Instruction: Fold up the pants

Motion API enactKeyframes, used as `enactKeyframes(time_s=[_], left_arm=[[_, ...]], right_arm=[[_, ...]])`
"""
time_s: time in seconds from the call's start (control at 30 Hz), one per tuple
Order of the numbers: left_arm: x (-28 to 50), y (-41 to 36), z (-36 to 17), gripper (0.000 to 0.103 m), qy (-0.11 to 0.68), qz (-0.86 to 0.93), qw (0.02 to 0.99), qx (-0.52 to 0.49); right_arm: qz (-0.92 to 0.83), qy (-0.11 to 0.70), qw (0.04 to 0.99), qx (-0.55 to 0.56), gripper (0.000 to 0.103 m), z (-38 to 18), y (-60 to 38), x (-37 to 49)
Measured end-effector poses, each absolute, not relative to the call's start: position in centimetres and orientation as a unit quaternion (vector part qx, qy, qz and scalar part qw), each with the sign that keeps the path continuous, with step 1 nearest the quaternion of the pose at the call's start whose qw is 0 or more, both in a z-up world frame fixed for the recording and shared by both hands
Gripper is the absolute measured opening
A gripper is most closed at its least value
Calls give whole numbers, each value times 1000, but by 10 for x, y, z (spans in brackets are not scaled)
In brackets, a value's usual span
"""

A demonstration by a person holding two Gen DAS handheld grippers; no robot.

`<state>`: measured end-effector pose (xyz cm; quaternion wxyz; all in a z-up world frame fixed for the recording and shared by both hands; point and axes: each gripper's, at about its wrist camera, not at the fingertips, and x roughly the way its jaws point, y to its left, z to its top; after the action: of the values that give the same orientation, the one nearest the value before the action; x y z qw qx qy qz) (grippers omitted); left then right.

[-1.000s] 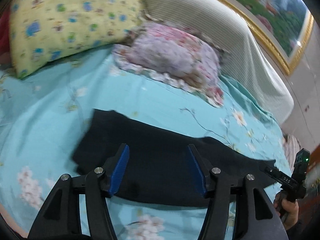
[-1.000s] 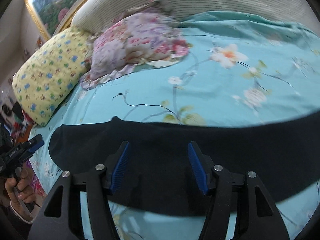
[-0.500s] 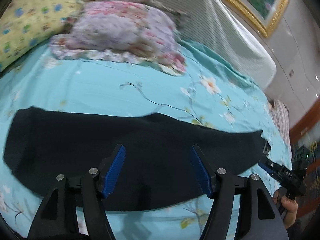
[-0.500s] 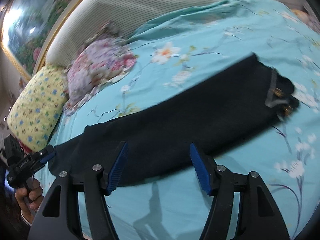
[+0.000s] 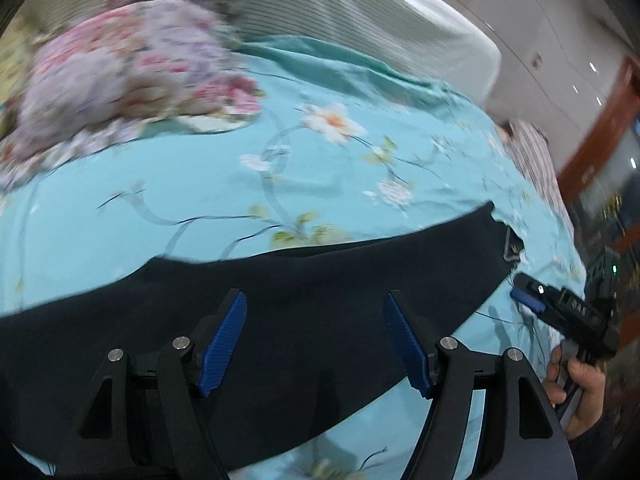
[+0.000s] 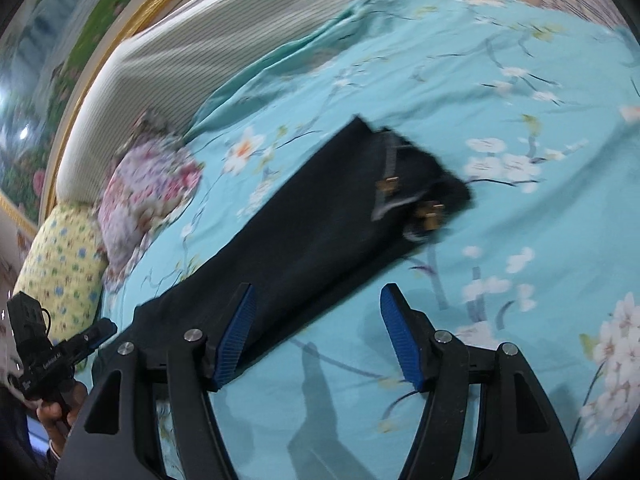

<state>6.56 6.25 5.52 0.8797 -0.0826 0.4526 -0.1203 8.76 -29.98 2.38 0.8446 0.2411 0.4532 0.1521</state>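
Waistband-ward drift over flattened pants [image 6: 320, 232]

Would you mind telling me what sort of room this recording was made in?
Most likely a bedroom: dark pants lie on a bed with a turquoise flowered sheet, two pillows sit by a padded headboard, and a gold-framed picture hangs above.

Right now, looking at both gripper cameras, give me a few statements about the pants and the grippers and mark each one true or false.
1. The pants lie as one long dark strip on the floral bedsheet. True.
2. The left gripper is shut on the pants. False: it is open and holds nothing.
3. The right gripper is open. True.
4. The pants lie on top of the floral pillow. False: the pillow lies apart, near the headboard.
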Motion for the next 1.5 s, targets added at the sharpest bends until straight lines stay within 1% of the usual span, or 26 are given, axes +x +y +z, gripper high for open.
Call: enactKeyframes(time_s=[0.3, 0.73, 0.77, 0.8, 0.83, 0.87, 0.9, 0.97, 1.0, 1.13, 1.27, 1.43, 1.5], left_arm=[[114, -11, 49, 72, 471, -192, 861, -22], [164, -94, 26, 72, 504, -266, 821, 44], [167, -99, 24, 72, 506, -269, 818, 47], [170, -103, 22, 72, 507, -271, 816, 50], [173, -108, 20, 72, 509, -276, 814, 52], [175, -114, 18, 72, 511, -282, 810, 55], [178, -118, 17, 72, 512, -287, 807, 57], [185, -130, 14, 72, 517, -293, 802, 67], [188, -136, 13, 72, 518, -298, 799, 72], [201, -159, 9, 72, 525, -322, 783, 85], [219, -186, -1, 72, 542, -363, 754, 77], [237, -220, -9, 69, 555, -408, 721, 72], [242, -228, -10, 65, 557, -413, 716, 71]], right_arm=[[123, 447, 835, 295, 66, 11, -326, 112], [114, 422, 835, 334, 65, 7, -335, 120], [114, 420, 836, 333, 64, 6, -335, 121], [111, 420, 838, 329, 57, 5, -334, 122], [109, 422, 839, 326, 53, 5, -334, 123], [105, 425, 839, 323, 46, 3, -334, 125], [99, 427, 840, 319, 32, 2, -334, 127], [90, 429, 843, 311, 19, -1, -336, 130], [93, 427, 843, 315, 15, -2, -338, 130], [102, 403, 847, 331, 13, -1, -351, 123], [110, 399, 838, 356, 12, -6, -364, 120], [115, 394, 837, 363, 12, -8, -366, 118], [117, 393, 836, 366, 12, -9, -366, 118]])
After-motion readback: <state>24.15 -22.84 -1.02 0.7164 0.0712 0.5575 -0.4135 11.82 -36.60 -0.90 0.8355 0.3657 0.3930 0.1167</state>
